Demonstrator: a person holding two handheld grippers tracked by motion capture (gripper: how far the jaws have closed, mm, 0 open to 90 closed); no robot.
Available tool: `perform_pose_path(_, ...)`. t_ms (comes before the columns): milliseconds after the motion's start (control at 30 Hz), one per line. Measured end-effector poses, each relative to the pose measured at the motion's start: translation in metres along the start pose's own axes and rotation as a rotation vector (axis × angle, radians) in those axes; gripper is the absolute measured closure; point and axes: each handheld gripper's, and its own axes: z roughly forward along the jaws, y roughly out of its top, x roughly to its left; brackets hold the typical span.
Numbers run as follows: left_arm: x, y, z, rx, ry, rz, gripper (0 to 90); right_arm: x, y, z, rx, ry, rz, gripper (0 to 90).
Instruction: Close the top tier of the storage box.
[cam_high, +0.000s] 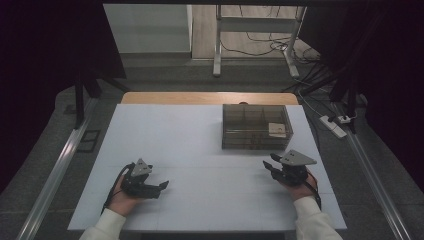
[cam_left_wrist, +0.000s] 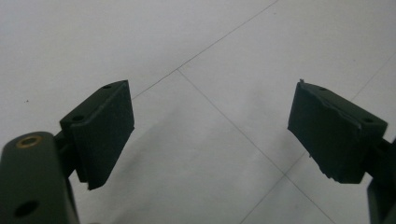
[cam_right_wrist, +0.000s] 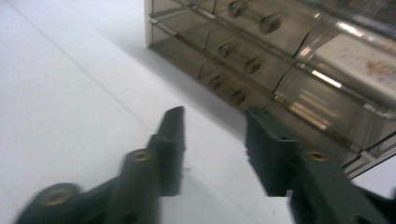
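Left gripper (cam_high: 163, 186): released, its 2 jaws stand wide apart with nothing between them; in the left gripper view (cam_left_wrist: 211, 135) bare white table surface shows through the gap.
Right gripper (cam_high: 270, 164): partly released, nothing between its 2 jaws; in the right gripper view (cam_right_wrist: 215, 149) the gap shows white surface, and the pads press on nothing.
Compartment box (cam_high: 255, 127): smoky clear plastic, lid closed, standing on the table just ahead of the right gripper's tips, apart from them; well apart from the left gripper, ahead and to its right. The right gripper view (cam_right_wrist: 285, 60) shows its near wall and dividers close in front of the jaws.
Table (cam_high: 190, 150): white sheet under both grippers.
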Motion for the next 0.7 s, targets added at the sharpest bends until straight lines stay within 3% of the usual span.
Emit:
perform_pose_path(200, 0.0, 0.0, -0.001, -0.006, 0.004, -0.002, 14.4, 0.006, -0.009, -0.007, 0.011, 0.032, 0.016, 40.7)
perform_pose_path(700, 0.0, 0.0, -0.001, -0.005, 0.011, 0.003, 14.5, 0.017, -0.025, -0.018, 0.035, 0.074, 0.017, 35.8)
